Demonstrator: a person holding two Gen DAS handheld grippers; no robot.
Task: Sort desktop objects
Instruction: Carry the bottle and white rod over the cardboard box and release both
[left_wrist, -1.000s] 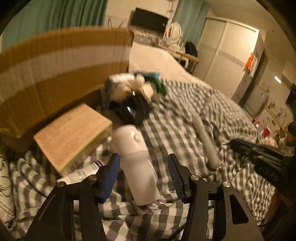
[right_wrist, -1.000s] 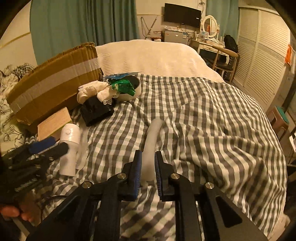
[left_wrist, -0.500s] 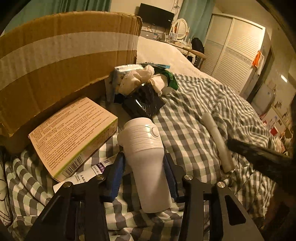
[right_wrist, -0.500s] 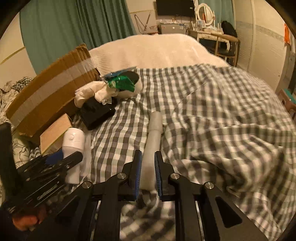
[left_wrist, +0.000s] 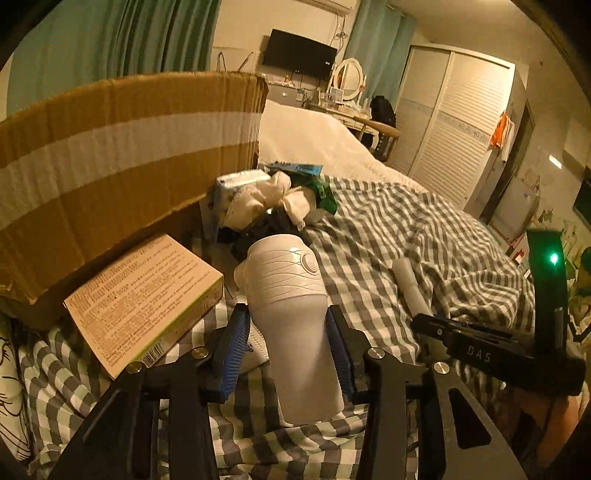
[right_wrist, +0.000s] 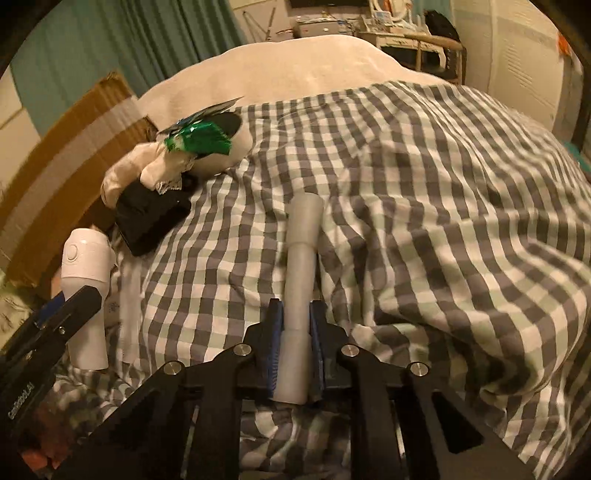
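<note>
The left gripper (left_wrist: 288, 347) had its blue fingers pressed on the waist of a smooth white plastic bottle-shaped device (left_wrist: 291, 314) lying near the left of the bed; it looked light, rigid and slippery. The right gripper (right_wrist: 295, 347) pinched a slim white plastic tube (right_wrist: 300, 280), stiff and likely to roll. The soft checked grey-and-white duvet (right_wrist: 424, 206) gave little support; a brown cardboard box (left_wrist: 122, 155) stood far left.

White bottle and pale tube on the checked bedspread

The ribbed bottle (left_wrist: 291, 314) (a round button near its top) lies lengthwise beside a printed box (left_wrist: 144, 299); the slim tube (right_wrist: 300, 280) lies well apart, straight.
</note>
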